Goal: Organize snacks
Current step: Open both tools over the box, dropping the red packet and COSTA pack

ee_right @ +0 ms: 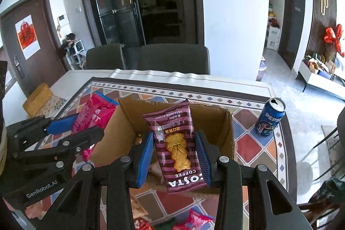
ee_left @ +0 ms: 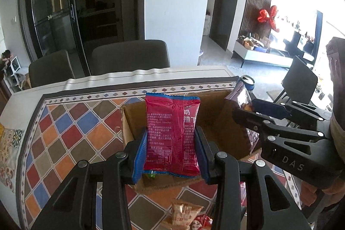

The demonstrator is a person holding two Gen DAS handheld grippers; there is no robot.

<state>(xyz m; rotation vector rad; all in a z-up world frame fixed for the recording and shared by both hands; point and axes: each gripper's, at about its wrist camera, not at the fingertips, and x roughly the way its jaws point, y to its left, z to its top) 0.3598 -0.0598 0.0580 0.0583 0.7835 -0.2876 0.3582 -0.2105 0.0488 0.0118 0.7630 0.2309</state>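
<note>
Cardboard box (ee_right: 228, 133) between gripped packets, Pepsi can (ee_right: 269, 120) right, 2 chairs (ee_right: 174, 59) behind

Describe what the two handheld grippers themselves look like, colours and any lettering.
Both are black plastic linkage frames with silver rivets and blue ribbed pads on the fingers. The right gripper carries pale "DAS" lettering; the left gripper reads "GenRobot.AI".

The left hand-held gripper (ee_left: 171, 139) and right hand-held gripper (ee_right: 175, 155) are each clamping a packet, bottom centre, angled downward.
</note>
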